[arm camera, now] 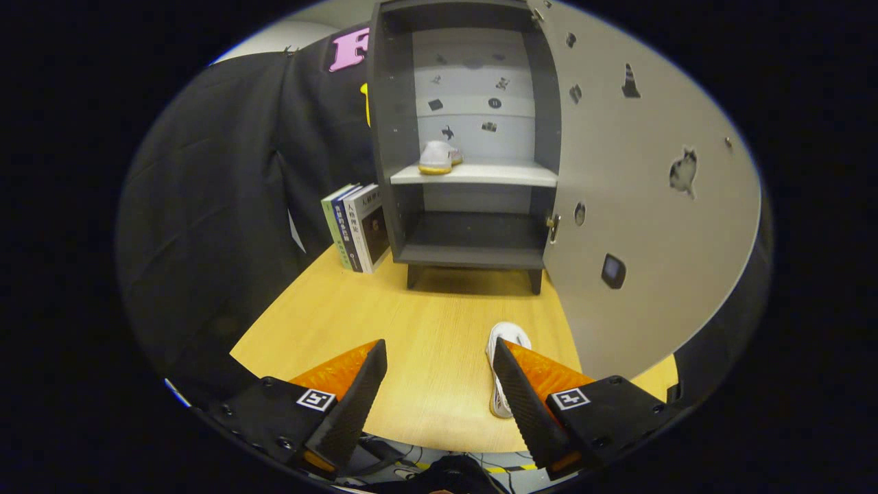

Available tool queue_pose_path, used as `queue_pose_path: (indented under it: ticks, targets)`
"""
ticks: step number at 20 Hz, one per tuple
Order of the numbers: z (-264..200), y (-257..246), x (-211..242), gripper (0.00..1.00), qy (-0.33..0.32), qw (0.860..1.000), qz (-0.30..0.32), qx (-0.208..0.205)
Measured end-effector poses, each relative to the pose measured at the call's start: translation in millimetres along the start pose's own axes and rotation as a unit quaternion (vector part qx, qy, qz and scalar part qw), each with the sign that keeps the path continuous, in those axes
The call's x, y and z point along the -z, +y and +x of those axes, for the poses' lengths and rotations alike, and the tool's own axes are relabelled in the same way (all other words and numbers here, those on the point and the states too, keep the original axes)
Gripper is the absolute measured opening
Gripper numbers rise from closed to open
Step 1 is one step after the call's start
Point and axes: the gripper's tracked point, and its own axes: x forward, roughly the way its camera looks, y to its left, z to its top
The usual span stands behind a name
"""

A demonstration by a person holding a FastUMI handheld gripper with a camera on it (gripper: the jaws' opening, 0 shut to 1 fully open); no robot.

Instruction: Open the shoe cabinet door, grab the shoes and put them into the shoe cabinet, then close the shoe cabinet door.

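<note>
The dark grey shoe cabinet [473, 130] stands at the far end of the wooden table, its pale door [645, 206] swung wide open to the right. One white shoe with a yellow sole [437, 158] rests on the cabinet's middle shelf [501, 175], near its left side. A second white shoe [504, 367] lies on the table, partly hidden behind my right finger [525, 405]. My gripper [439, 353] is open, with nothing between its fingers; the left finger [353, 405] hovers over bare table.
Three books [357, 230] stand upright against the cabinet's left side. The bottom compartment [473, 233] of the cabinet holds nothing. The wooden table [411, 329] stretches between my fingers and the cabinet. Cables lie on the floor below the table's near edge.
</note>
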Motion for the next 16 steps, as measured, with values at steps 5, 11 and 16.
queue_pose_path:
  ticks: [5, 11, 16]
  targets:
    - [68, -36, 65, 0.98, 0.121, 0.992, 0.015, 0.017]
    - [118, -59, 108, 0.98, 0.185, 0.982, -0.012, 0.025]
    - [158, -70, 127, 0.99, 0.199, 0.979, -0.018, 0.036]
